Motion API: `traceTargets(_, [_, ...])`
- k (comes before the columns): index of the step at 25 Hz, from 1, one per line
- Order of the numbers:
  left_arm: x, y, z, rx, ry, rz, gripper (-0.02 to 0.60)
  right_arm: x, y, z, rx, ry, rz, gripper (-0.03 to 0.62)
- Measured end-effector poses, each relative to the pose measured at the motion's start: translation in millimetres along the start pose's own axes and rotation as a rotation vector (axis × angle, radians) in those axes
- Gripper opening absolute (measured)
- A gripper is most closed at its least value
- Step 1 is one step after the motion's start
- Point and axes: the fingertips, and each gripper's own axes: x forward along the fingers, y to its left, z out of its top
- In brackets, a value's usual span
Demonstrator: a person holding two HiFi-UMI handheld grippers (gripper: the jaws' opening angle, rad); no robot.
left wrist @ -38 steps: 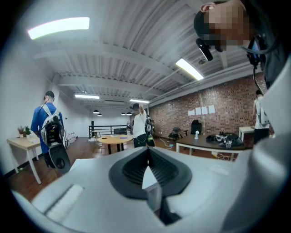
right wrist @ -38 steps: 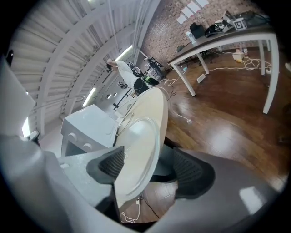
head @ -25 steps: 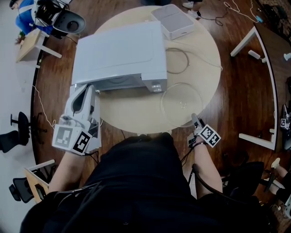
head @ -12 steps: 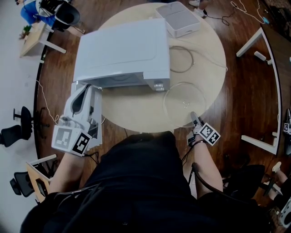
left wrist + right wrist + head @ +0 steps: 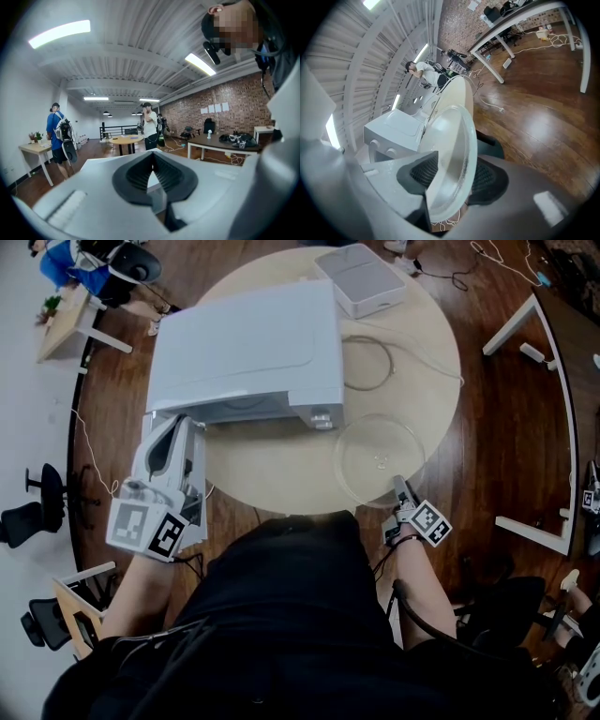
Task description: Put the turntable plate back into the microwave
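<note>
Right gripper (image 5: 450,180): having just been closing onto the plate (image 5: 452,140); rim sitting between the jaws, pads appearing to press on both faces.
Left gripper (image 5: 152,164): resting with jaws together at the tips, gripping nothing discernible; lying along the open door (image 5: 199,474).
Plate position: lying flat on the table (image 5: 272,465), close to the edge nearest the person, just in front of and to the right of the microwave (image 5: 248,352); near rim reaching in between the pads.
Plate versus cavity: sitting apart from the opening, which is facing the person at the plate's left.
Handling: judging as clear glass, so stiff, breakable, slippery under the pads and fairly heavy for a hold at one edge; likely drooping at the far side once lifted.
Grip point: seating the raised rim deep in the pads, not at the tips.
Next move: calling for a low, level carry leftward into the cavity.
Risk: slipping out of the pads, or knocking the far rim against the microwave front.
</note>
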Motion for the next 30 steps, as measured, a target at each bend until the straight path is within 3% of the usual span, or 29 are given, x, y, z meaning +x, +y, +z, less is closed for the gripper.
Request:
traceTargets(9, [8.5, -11.6, -2.2, -0.011, 0.0, -0.029, 0.008, -15.5, 8.2, 3.0, 0.07, -0.03, 0.126, 0.095])
traceTargets(14, [10.4, -14.9, -1.2, -0.015, 0.001, -0.035, 0.008, -19.6, 6.9, -0.9, 0.134, -0.048, 0.165, 0.073])
traceTargets(18, [12.1, -19.2, -1.2, -0.015, 0.002, -0.039, 0.008, -27.4, -0.9, -5.5, 0.185, -0.054, 0.145, 0.062])
traceTargets(22, [14.8, -23.1, 0.6, -0.019, 0.001, -0.045, 0.008, -31.5, 6.7, 1.6, 0.167, -0.075, 0.216, 0.05])
traceTargets(25, [16.7, -28.0, 0.6, -0.016, 0.0, -0.052, 0.008, -36.2, 9.6, 6.3, 0.218, -0.092, 0.243, 0.037])
traceTargets(30, [16.1, -31.4, 0.2, -0.019, -0.001, -0.05, 0.008, -36.2, 16.3, 17.7, 0.204, -0.112, 0.273, 0.025])
